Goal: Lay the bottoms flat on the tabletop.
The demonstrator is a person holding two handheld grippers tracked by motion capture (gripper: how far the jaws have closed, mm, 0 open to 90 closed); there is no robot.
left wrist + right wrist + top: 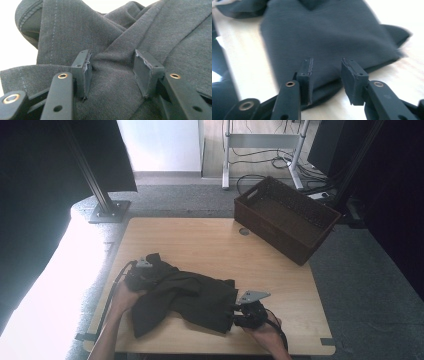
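Straddling dark garment (192, 300), both hand-held grippers parted

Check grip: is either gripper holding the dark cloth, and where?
Left gripper straddles a raised fold of the dark cloth; right gripper straddles its edge. Jaws gapped; no firm hold visible.

No text, label or number can be read

The garment (187, 297) is dark woven cloth, matt, with a fine twill grain and stitched seams. The desk (200, 240) is pale wood with a smooth, faintly shiny top. The basket (282, 217) looks like brown wicker, rough. Each gripper's (112, 72) jaws are matt black plastic with brass-coloured rivets and frayed pads.
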